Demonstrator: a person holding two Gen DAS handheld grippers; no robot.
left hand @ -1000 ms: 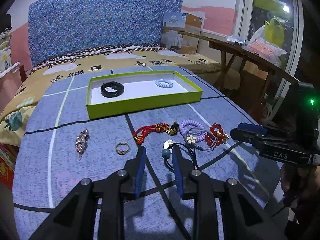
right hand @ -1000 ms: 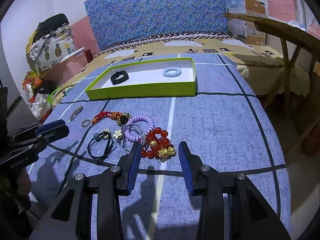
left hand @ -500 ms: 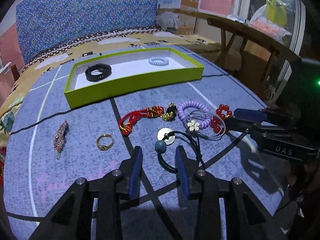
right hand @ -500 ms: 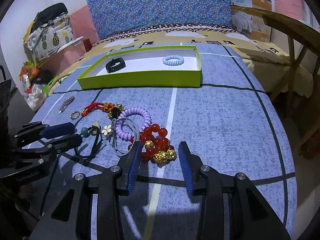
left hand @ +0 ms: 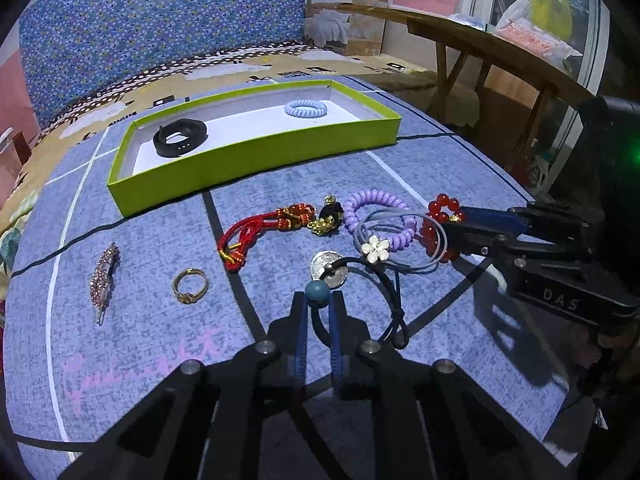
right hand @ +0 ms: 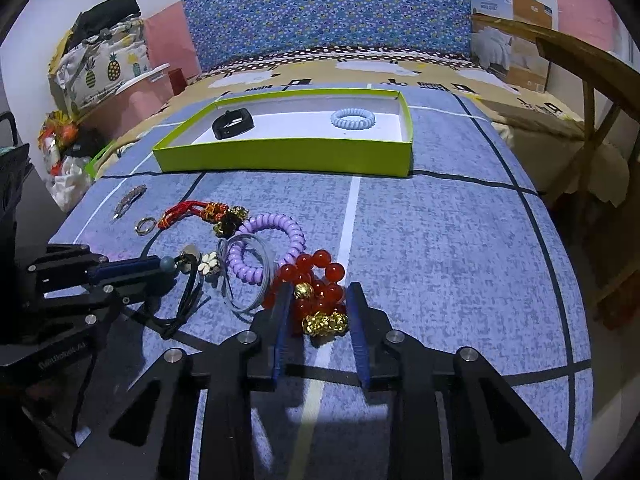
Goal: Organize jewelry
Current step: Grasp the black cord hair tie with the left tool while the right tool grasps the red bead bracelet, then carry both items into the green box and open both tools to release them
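Observation:
Loose jewelry lies on a blue checked bedspread in front of a green box [left hand: 256, 160]. My left gripper [left hand: 318, 302] is shut on the black hair tie [left hand: 394, 308], pinching its cord just behind the teal bead [left hand: 318, 291]. My right gripper [right hand: 318, 292] has its jaws closing on the red bead bracelet [right hand: 320, 272], whose beads touch both pads. Between the two lie a purple coil tie [left hand: 380, 216] and a grey tie with a white flower [left hand: 375, 249]. A red cord charm [left hand: 260, 232], a gold ring [left hand: 190, 286] and a sparkly hair clip [left hand: 105, 272] lie to the left.
Inside the box are a black band [left hand: 180, 142] and a pale blue coil tie [left hand: 306, 109]. A wooden table [left hand: 480, 48] stands to the right of the bed, with a cardboard box [left hand: 346, 20] behind. Bags [right hand: 104, 64] are stacked at the left.
Both grippers came forward and down onto the pile. The left jaws opened wider, then shut on the black hair tie. The right jaws narrowed around the red bracelet.

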